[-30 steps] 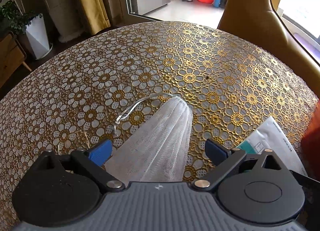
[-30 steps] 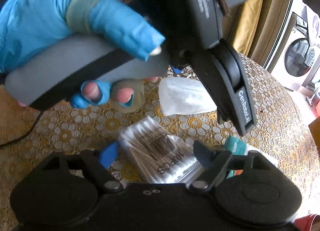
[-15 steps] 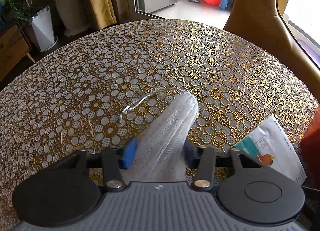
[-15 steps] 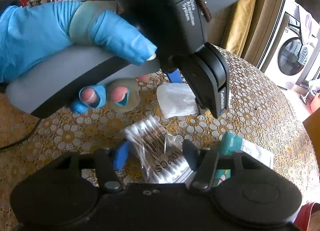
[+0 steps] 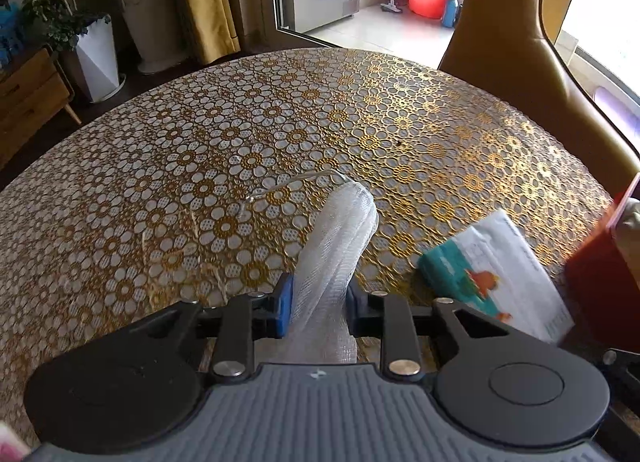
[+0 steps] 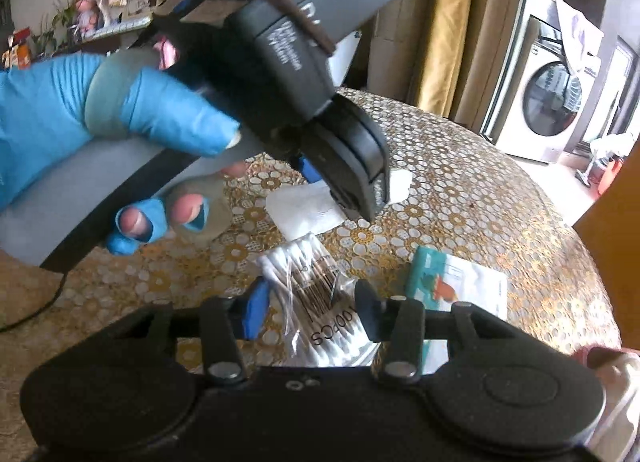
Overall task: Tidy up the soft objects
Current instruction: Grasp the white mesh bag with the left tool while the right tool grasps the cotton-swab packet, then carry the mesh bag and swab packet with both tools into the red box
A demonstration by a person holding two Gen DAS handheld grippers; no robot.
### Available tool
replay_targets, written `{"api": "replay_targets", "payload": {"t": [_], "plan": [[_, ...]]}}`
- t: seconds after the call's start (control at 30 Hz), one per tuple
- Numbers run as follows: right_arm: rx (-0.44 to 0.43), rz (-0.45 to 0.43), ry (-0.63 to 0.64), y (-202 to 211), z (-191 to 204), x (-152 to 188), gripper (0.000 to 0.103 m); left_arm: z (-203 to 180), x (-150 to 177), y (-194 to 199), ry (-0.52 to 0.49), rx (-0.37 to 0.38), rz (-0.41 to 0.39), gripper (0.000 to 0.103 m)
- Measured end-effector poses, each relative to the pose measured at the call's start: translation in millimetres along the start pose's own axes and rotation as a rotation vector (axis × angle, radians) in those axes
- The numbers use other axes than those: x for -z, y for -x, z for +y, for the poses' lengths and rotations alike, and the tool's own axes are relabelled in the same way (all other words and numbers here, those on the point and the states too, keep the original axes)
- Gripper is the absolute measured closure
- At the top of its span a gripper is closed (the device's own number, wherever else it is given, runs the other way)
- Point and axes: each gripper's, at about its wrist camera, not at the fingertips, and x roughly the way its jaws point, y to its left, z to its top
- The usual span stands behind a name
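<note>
1. The left gripper (image 5: 316,302) has just been closing and now pinches the white gauze mesh pouch (image 5: 340,238) near its lower end; the pouch looks light and limp, so its free end droops toward the gold floral lace tabletop (image 5: 200,166).
2. The right gripper (image 6: 310,310) has also been closing, its pads flanking the clear crinkly bag of cotton swabs (image 6: 308,282). The bag seems light and slippery, and whether the pads press on it cannot be told; a hold across the middle looks best.
3. Just beyond lies a flat white-and-teal paper packet (image 5: 500,262), thin and bendable.
4. Farther off, the pouch's thin drawstring (image 5: 288,186) trails on the tabletop and may snag.
</note>
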Motion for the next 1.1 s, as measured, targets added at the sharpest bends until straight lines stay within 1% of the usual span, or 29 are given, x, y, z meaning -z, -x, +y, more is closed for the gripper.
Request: {"api": "replay_targets", "payload": {"t": [0.17,0.23,0.4,0.8,1.1], "plan": [[0.013,-0.002,-0.02,23.8,2.5,8.3,0.057,-6.1,16.1,35.7,-0.007,0.004,-0.018,0.077],[0.014,-0.002,-0.04,36.3,5.7,12.2,0.057,-13.5,18.2,46.5,-0.017,-0.003,-0.029,0.077],[0.029,-0.016,-0.062,65.0,10.9,20.2,0.057,-28.8,25.5,77.1,-0.021,0.008,-0.042,0.077],[0.079,-0.078,-0.137,142.6,13.0,46.8,0.057,-58.3,62.4,148.0,-0.081,0.025,-0.089,0.077],[0.122,-0.134,-0.218,191.3,4.9,69.6,0.057,-83.2,85.6,196.8,-0.099,0.06,-0.135,0.077]]}}
